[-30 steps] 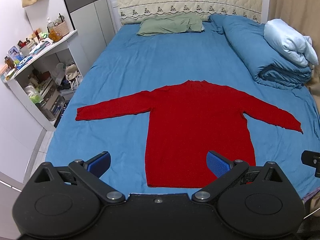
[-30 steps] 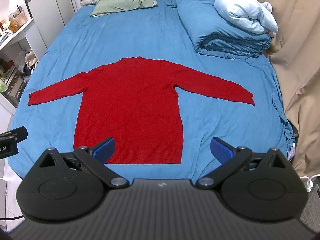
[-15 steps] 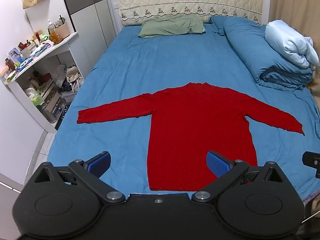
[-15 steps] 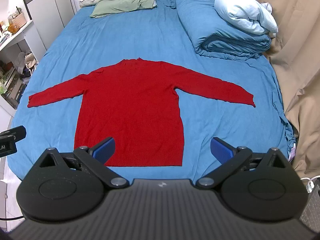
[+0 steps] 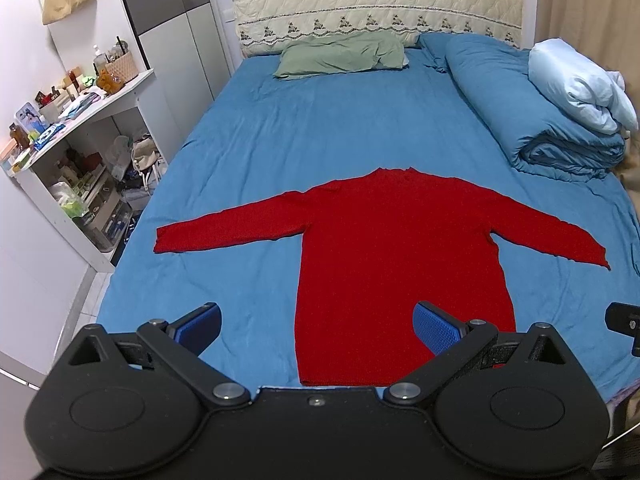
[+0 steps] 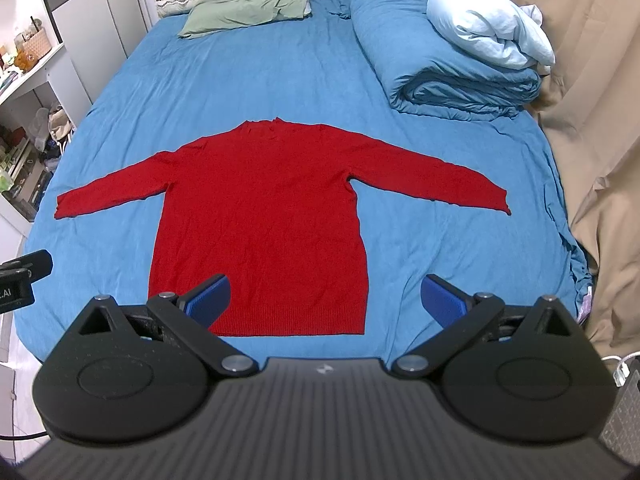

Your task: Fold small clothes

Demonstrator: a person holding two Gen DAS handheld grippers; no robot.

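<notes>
Left gripper (image 5: pixel 316 328) hovering wide open and holding nothing, right gripper (image 6: pixel 326 300) doing likewise, red sweater (image 6: pixel 260 216) lying flat, sleeves spread, on blue bed (image 6: pixel 248 76).

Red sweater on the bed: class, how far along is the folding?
Done: the sweater lies flat on the bed, sleeves spread. In hand: nothing; the left gripper and the right gripper are both open near the hem. Left: every fold, sleeves and body.
</notes>
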